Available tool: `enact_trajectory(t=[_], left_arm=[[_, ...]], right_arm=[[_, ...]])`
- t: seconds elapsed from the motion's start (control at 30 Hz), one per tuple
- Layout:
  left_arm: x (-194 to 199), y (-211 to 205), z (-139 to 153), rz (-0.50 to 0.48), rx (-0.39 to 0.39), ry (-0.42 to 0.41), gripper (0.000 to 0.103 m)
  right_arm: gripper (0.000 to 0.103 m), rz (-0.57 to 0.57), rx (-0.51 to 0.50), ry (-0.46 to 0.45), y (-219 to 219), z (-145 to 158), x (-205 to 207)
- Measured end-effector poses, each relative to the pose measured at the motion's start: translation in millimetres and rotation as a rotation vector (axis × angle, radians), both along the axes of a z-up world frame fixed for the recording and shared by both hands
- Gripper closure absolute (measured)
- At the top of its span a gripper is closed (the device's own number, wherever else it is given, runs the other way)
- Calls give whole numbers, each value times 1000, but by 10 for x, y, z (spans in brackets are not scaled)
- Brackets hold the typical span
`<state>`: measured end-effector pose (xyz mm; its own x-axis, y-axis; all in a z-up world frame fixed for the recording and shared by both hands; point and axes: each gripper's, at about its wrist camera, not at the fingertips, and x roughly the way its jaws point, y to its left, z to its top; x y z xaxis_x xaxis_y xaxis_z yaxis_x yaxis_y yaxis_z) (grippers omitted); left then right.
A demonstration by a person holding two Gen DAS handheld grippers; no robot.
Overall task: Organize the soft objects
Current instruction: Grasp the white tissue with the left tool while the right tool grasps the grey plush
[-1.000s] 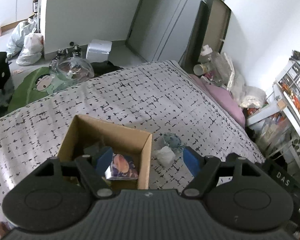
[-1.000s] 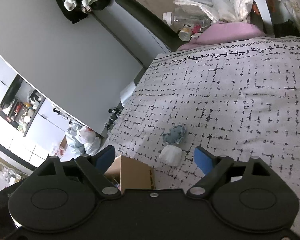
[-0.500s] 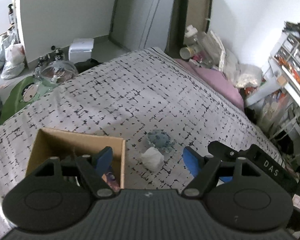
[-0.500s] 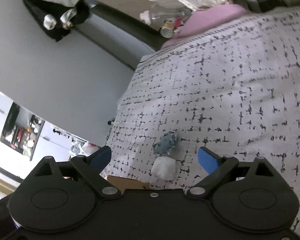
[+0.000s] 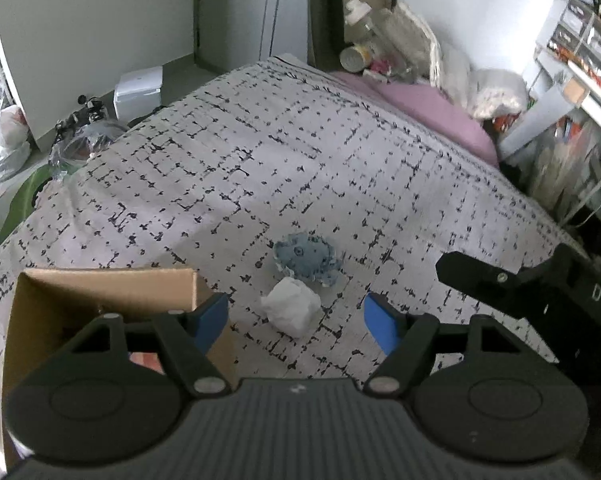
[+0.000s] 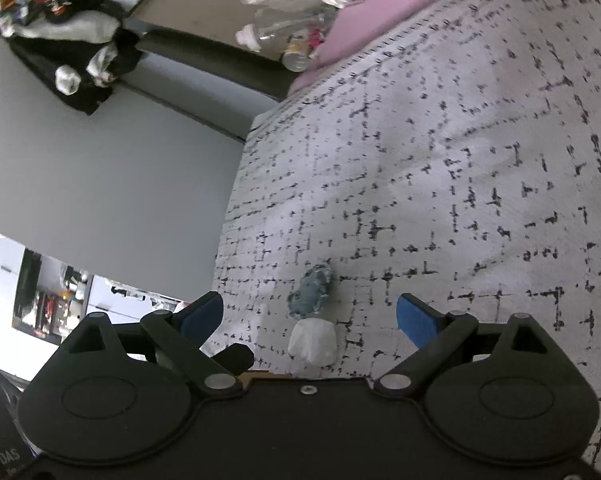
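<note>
A white crumpled soft lump (image 5: 292, 311) lies on the patterned bedspread (image 5: 300, 168), with a blue fuzzy soft piece (image 5: 306, 258) just beyond it. My left gripper (image 5: 296, 322) hovers over the white lump with its jaws closing; the lump sits between them, untouched by the pads. An open cardboard box (image 5: 100, 284) stands to the left, something pink showing inside. In the right wrist view the white lump (image 6: 313, 341) and blue piece (image 6: 311, 290) lie ahead of my right gripper (image 6: 309, 316), which is open and empty.
A pink pillow (image 5: 424, 110) with bottles and plastic bags lies at the bed's far end. Shelves (image 5: 572, 56) crowd the right side. Bags and a white box (image 5: 138, 90) sit on the floor to the left. The right gripper's arm (image 5: 520, 284) reaches in at right.
My left gripper has shifted right from over the box to over the white lump and come lower. The right gripper has sunk and rolled, bringing both soft items nearer.
</note>
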<state>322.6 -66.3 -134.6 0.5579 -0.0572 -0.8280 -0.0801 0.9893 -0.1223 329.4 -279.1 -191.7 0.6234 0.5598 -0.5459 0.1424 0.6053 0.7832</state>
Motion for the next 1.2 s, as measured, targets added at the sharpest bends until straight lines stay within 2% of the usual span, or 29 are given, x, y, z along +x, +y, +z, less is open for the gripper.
enact_trajectory(t=[0.23, 0.4, 0.67, 0.9, 1.07, 1.2], left_arm=[[150, -148, -112, -57, 59, 36, 30], [260, -216, -211, -63, 76, 78, 30], [437, -344, -398, -99, 151, 136, 31], [596, -433, -517, -127, 268, 160, 32], [730, -496, -587, -210, 326, 196, 33], [769, -584, -625, -311, 408, 209, 33]], right_arm=[[9, -17, 33, 38, -61, -103, 42], [10, -41, 33, 69, -110, -186, 76], [13, -58, 56, 116, -131, -330, 169], [18, -47, 93, 138, -76, -426, 250], [18, -37, 105, 142, -28, -458, 308], [18, -22, 109, 141, 14, -487, 361]])
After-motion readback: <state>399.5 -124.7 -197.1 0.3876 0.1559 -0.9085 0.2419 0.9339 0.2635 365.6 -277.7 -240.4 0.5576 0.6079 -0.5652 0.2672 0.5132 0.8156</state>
